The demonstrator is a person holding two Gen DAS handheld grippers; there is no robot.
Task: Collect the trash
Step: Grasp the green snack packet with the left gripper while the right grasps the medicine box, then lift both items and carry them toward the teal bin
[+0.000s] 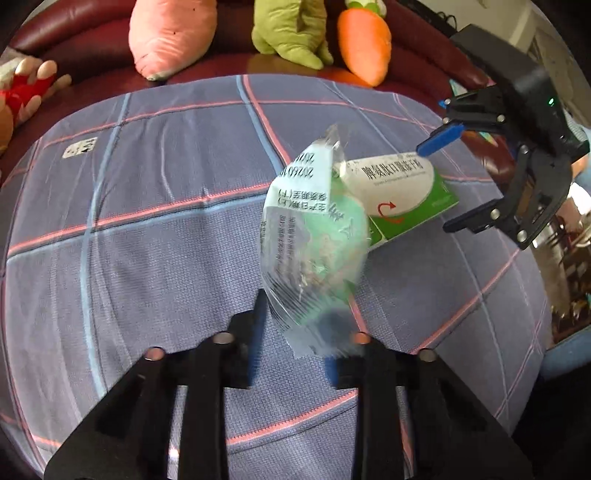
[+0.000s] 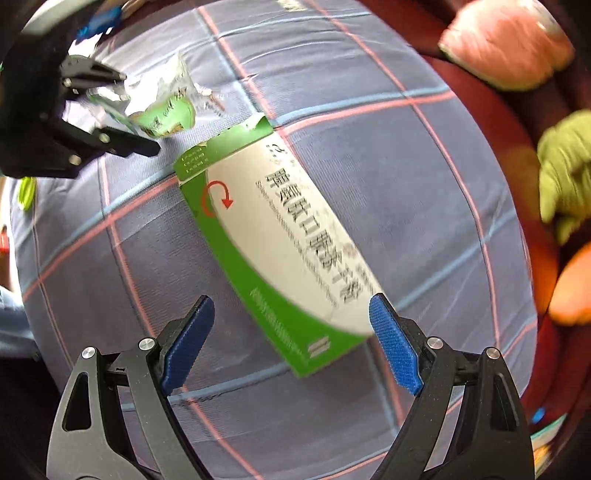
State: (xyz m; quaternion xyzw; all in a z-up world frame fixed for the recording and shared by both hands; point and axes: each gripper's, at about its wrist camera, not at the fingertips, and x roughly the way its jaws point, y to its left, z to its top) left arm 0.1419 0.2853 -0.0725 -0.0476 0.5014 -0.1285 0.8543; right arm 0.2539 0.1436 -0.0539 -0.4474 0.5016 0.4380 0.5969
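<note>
A crinkled clear and green plastic wrapper (image 1: 314,240) stands tilted on the plaid cloth. Its lower end sits between the fingers of my left gripper (image 1: 301,332), whose pads lie against its sides. In the right wrist view the same wrapper (image 2: 162,110) shows in the left gripper (image 2: 140,112) at the upper left. Just behind it lies a flat green and white cardboard box (image 1: 402,195). My right gripper (image 2: 291,301) hangs open, pointing down over the near end of the box (image 2: 280,236), blue pads (image 2: 395,343) on either side and not pressing. From the left wrist view the right gripper (image 1: 434,188) hovers at the box's far end.
A blue plaid cloth (image 1: 147,221) with pink lines covers the rounded surface, falling away at the right edge. Behind it runs a dark red sofa (image 1: 85,37) with a pink plush (image 1: 170,37), a green plush (image 1: 288,33) and an orange carrot plush (image 1: 364,40).
</note>
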